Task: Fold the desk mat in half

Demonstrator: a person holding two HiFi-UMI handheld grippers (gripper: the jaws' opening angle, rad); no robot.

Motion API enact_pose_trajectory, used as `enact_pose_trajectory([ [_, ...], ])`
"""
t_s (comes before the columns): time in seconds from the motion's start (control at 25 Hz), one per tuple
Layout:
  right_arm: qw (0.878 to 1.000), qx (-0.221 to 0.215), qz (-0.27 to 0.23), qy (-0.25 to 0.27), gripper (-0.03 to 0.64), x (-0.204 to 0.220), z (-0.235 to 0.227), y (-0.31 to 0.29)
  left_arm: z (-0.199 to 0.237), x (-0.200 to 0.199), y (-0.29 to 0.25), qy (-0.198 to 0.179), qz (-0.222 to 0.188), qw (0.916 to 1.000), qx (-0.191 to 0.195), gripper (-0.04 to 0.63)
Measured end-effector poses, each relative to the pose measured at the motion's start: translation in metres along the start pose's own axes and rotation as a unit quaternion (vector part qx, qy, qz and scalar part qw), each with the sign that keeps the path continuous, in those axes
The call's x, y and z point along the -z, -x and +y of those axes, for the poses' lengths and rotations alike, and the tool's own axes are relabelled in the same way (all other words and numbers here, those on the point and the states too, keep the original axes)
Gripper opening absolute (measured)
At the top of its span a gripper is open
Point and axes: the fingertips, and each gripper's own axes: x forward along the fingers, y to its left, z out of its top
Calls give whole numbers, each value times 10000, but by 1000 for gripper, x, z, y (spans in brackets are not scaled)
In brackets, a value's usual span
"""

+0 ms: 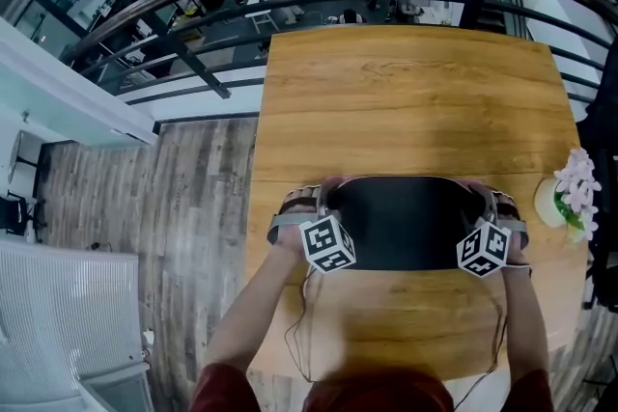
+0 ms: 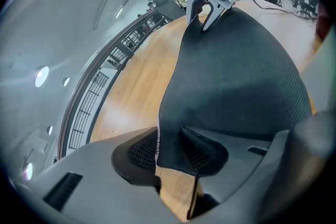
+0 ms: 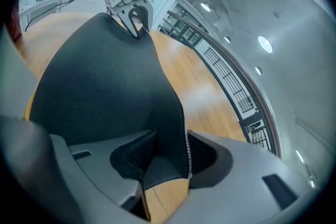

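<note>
Now, head view: the black desk mat [image 1: 406, 222] lies across the near part of the wooden table [image 1: 406, 101], with the left gripper [image 1: 307, 205] at its left end and the right gripper [image 1: 491, 203] at its right end. Left gripper view: jaws spread, a mat corner hanging between them, unpinched. Right gripper view: jaws likewise parted around the other corner.
</note>
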Motion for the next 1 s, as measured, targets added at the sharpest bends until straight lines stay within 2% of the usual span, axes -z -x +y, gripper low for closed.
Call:
enact_pose_trajectory([
  [0.16,9997,91,-66,-232,199,3,-6,0,9,0,0,235,-20,9997,-105,215],
  [0.24,9995,141,-66,-257,204,4,-8,1,9,0,0,293,-42,9995,-144,218],
  [0.48,9973,323,-108,-657,296,5,-19,4,13,2,3,395,-83,9990,-212,236],
  [0.64,9956,395,-90,-842,299,6,-22,5,14,2,6,438,-154,9982,-373,235],
  [0.84,9889,329,-181,-1440,308,8,-18,19,12,-4,22,932,-264,9942,-477,236],
  [1.0,9821,439,-486,-1766,330,5,-16,42,7,-15,44,1305,-467,9890,-526,238],
])
